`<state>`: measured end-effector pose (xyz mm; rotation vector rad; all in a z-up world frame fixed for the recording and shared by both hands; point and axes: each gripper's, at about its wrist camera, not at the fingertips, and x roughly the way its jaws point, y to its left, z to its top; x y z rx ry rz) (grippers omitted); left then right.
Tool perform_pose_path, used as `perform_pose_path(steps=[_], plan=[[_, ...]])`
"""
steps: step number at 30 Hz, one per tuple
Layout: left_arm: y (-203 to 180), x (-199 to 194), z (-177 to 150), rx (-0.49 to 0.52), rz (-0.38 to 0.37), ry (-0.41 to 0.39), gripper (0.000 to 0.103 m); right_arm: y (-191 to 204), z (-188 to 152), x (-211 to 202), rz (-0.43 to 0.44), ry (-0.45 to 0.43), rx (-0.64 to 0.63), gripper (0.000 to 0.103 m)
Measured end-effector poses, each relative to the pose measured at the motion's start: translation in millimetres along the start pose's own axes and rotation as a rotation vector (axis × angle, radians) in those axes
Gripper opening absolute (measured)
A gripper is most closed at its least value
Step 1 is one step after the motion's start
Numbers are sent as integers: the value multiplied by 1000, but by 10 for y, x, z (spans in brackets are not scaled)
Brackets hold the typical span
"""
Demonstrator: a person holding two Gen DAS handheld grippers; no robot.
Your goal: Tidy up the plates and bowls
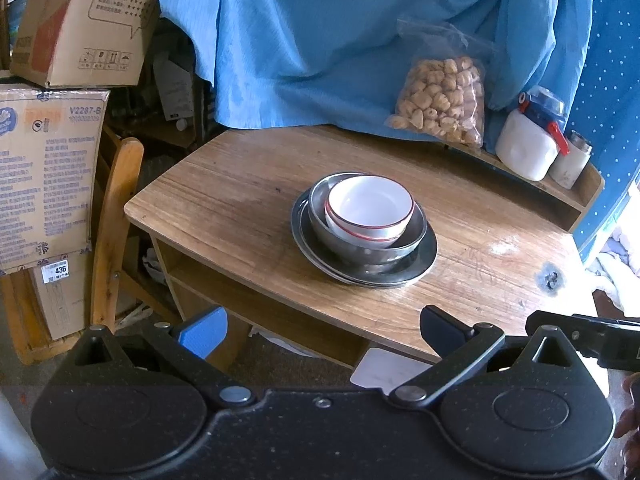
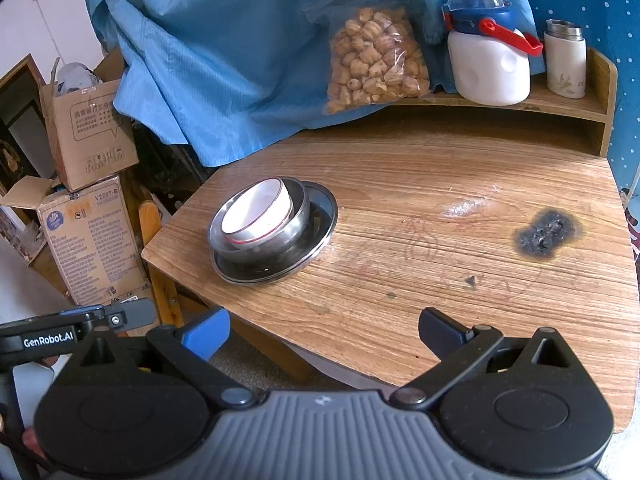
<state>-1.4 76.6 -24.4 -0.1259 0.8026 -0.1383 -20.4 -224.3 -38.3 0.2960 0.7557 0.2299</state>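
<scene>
On the wooden table (image 1: 224, 200) (image 2: 440, 280) stands one stack: a white bowl with a red rim (image 1: 370, 206) (image 2: 256, 212) nested in a steel bowl (image 1: 360, 244) (image 2: 288, 228), which rests on metal plates (image 1: 420, 264) (image 2: 320, 208). My left gripper (image 1: 322, 334) is open and empty, held back off the table's near edge. The right gripper (image 2: 324, 334) is open too, over the front edge, well to the right of the stack. The right gripper's body (image 1: 588, 340) shows in the left view, the left one's body (image 2: 68, 332) in the right view.
A raised shelf (image 2: 560, 108) at the back carries a bag of snacks (image 1: 440, 100) (image 2: 374, 60), a white jug (image 1: 528, 140) (image 2: 488, 64) and a small flask (image 2: 566, 60). Blue cloth (image 1: 340, 40) hangs behind. Cardboard boxes (image 1: 44, 172) and a wooden chair (image 1: 116, 220) stand left. A burn mark (image 2: 548, 232) scars the table.
</scene>
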Motion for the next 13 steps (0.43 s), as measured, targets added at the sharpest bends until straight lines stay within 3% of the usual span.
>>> perform_pose_path(steps=[13], plan=[[4, 67, 32, -2, -12, 18, 102, -47, 26, 58, -4, 10, 23, 103]])
